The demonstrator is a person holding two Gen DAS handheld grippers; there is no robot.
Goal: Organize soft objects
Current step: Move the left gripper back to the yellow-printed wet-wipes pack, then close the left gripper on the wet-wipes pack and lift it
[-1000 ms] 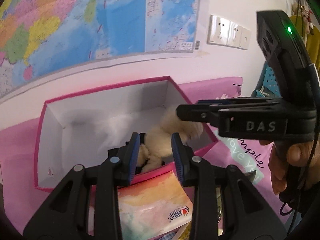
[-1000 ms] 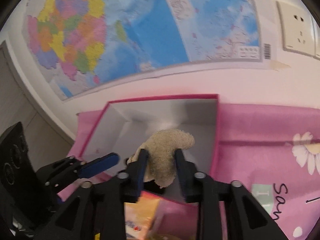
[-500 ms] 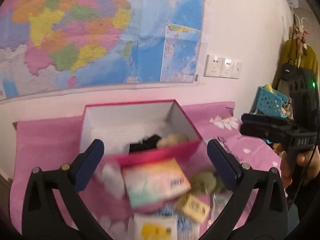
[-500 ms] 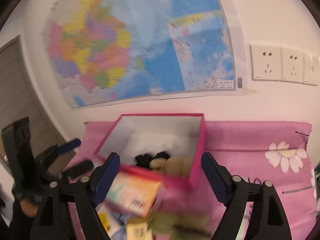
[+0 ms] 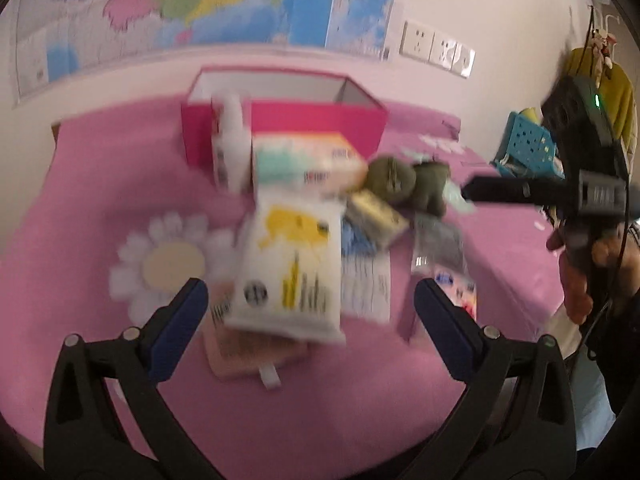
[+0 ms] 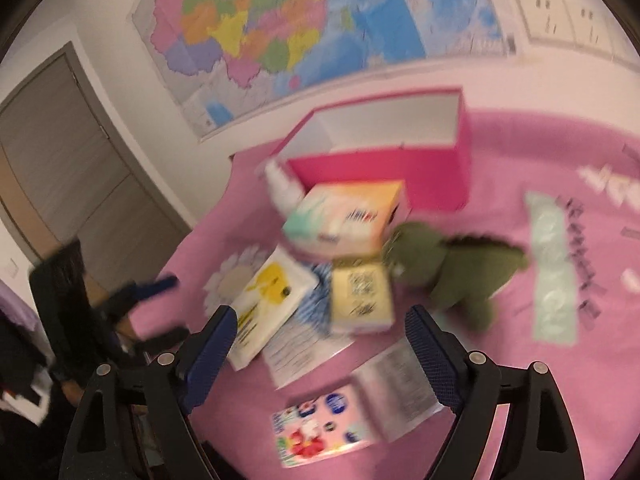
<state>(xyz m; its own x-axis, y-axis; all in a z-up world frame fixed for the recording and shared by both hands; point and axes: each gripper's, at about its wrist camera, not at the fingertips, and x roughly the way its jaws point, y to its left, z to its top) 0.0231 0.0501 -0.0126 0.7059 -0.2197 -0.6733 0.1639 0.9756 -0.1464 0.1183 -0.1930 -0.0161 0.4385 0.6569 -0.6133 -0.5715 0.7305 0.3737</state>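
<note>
A pink open box [image 5: 288,120] [image 6: 384,168] stands at the back of the pink cloth; its contents are hidden from here. A green plush dinosaur [image 5: 408,184] [image 6: 452,268] lies on the cloth to the right of a pile of packets. My left gripper [image 5: 310,320] is open and empty, raised above the near end of the pile. My right gripper [image 6: 320,340] is open and empty, above the packets and left of the dinosaur. The right gripper also shows in the left wrist view [image 5: 520,190]. Both views are blurred.
The pile holds a pastel tissue pack [image 5: 308,160] [image 6: 344,216], a white and yellow packet [image 5: 292,268] [image 6: 268,292], a yellow pack [image 6: 360,296], a white bottle [image 5: 230,140], and leaflets. A blue basket [image 5: 528,144] stands far right. A door [image 6: 72,160] is at left.
Both grippers let go of the cream plush in the box, opened wide, and pulled back and up from the box. The pile and the dinosaur are now in view.
</note>
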